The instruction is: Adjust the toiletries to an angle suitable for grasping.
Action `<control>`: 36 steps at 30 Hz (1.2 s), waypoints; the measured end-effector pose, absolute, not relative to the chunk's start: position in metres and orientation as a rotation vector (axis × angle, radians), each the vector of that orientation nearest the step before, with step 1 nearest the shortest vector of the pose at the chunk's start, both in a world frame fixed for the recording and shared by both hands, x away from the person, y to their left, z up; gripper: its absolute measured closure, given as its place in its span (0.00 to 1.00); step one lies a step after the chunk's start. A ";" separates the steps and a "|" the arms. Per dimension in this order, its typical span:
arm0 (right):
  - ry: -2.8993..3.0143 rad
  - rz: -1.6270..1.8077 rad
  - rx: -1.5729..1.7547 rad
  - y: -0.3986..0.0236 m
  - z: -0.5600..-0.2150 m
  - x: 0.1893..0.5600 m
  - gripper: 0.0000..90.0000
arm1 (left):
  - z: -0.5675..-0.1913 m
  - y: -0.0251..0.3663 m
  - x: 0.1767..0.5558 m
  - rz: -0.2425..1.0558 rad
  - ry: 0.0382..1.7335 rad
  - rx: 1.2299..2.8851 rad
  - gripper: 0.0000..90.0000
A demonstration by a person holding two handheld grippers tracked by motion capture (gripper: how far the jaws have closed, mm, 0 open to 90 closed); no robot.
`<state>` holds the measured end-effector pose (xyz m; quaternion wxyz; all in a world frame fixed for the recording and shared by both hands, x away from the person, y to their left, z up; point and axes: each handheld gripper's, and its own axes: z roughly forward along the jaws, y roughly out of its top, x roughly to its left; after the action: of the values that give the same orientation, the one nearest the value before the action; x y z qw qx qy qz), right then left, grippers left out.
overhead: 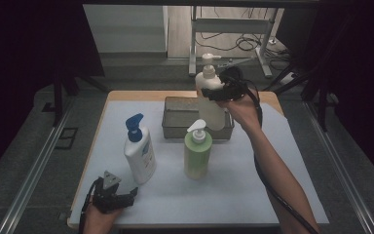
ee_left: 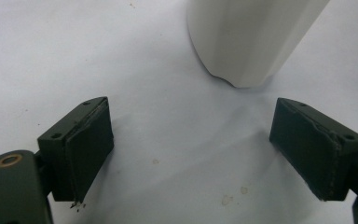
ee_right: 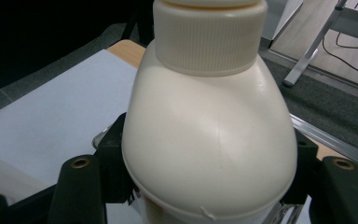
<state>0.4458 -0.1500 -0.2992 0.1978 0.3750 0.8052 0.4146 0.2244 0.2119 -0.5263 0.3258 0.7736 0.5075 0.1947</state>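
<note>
While the right gripper (overhead: 213,92) has its jaws clamped around the shoulder of a cream pump bottle (overhead: 209,97), the bottle sits upright over the metal tray (overhead: 174,117) near the far edge of the counter (overhead: 272,195), its base down at the tray's right end. Can't tell if it's actually resting on the tray floor or just hanging in it. From the right gripper view the jaws are pressed on both sides of the bottle, just under the ribbed cap. The left gripper (overhead: 126,194) is parked at the near left corner of the counter with its jaws wide apart and nothing between them, pointing at the white bottle with the blue pump (overhead: 140,151). A green pump bottle (overhead: 197,151) stands mid-counter, just in front of the tray.
</note>
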 end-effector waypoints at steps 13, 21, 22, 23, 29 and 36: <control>2.233 1.180 1.015 -0.126 -0.304 0.463 0.41 | -0.526 0.212 0.224 0.509 1.330 2.027 0.14; 2.227 1.205 1.000 -0.111 -0.311 0.474 0.41 | -0.526 0.212 0.224 0.509 1.330 2.027 0.14; 2.231 1.205 0.995 -0.109 -0.313 0.476 0.41 | -0.526 0.212 0.224 0.509 1.330 2.028 0.14; 2.231 1.207 0.992 -0.108 -0.314 0.476 0.41 | -0.526 0.212 0.224 0.509 1.330 2.027 0.14; 2.245 1.212 0.986 -0.097 -0.325 0.483 0.41 | -0.526 0.212 0.224 0.510 1.330 2.028 0.14; 2.255 1.221 0.975 -0.088 -0.338 0.487 0.41 | -0.526 0.212 0.224 0.508 1.332 2.029 0.14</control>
<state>0.4875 -0.0879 -0.3376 0.1979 0.3484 0.8056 0.4364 0.2242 0.2120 -0.5262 0.3251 0.7738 0.5079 0.1937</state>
